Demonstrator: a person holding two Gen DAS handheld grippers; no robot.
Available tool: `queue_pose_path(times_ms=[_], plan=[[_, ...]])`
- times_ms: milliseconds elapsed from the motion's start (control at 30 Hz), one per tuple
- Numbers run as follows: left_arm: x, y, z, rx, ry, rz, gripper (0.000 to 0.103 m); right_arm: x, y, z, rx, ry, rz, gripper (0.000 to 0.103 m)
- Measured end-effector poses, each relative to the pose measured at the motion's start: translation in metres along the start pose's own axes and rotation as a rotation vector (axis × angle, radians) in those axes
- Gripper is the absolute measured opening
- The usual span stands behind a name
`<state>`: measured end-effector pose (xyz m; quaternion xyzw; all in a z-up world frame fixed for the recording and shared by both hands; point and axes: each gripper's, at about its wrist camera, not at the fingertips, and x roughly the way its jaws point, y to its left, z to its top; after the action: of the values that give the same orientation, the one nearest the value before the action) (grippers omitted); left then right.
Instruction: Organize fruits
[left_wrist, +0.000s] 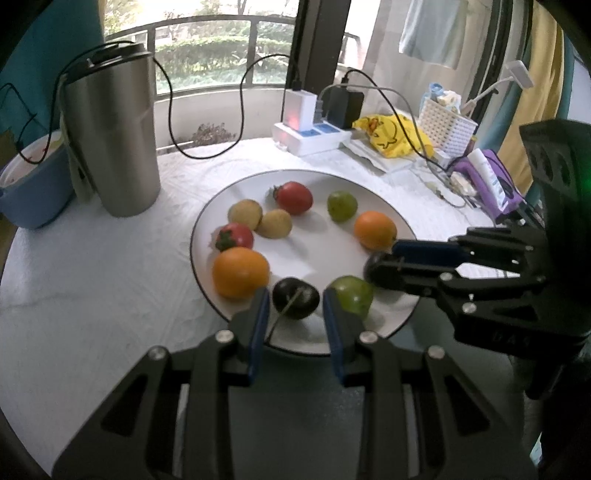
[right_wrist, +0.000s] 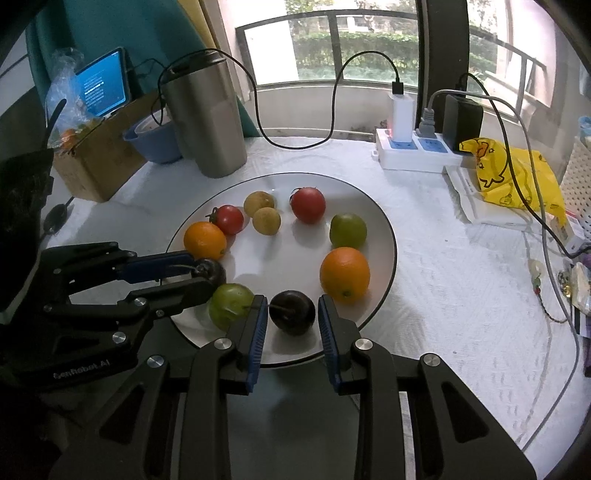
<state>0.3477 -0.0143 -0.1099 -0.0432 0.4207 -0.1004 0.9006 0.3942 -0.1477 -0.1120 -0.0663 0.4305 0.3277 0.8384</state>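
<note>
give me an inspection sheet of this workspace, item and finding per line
surface: white cloth on table
job's things: white plate holding two oranges, two tomatoes, two tan fruits, two green fruits, two dark plums
clutter: steel tumbler, blue bowl, power strip, yellow bag, white basket
grippers: left tool open astride one dark plum; right tool open astride the other
cables: black cable loops behind the plate to a charger on the strip
surroundings: window with railing, greenery outside
</note>
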Motion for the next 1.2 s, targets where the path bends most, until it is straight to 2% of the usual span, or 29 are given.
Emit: queue_pose_path(times_ms=[367,867,900,1000,1200], plan=[[-0.019,-0.005,-0.001,0.001,-0.037,-0.001,0.031,-0.019,0.006,-0.003,-0.001,-0.029,-0.005,0.03],[-0.073,-0.018,-0.013,0.001,-0.115,0.012,0.034,-0.065,0.03,-0.015,-0.02,-0.084,-0.032,0.03],[-0.077,-0.019,-0.015,0.001,-0.121,0.014,0.035,-0.068,0.032,-0.017,-0.022,-0.087,-0.034,0.03],[-0.09,-0.021,-0.02,-0.011,-0.143,0.014,0.048,-0.077,0.037,-0.021,-0.025,-0.098,-0.041,0.03],[-0.115,-0.025,-0.031,-0.021,-0.178,0.049,0.048,-0.097,0.049,-0.03,-0.024,-0.121,-0.058,0.033]])
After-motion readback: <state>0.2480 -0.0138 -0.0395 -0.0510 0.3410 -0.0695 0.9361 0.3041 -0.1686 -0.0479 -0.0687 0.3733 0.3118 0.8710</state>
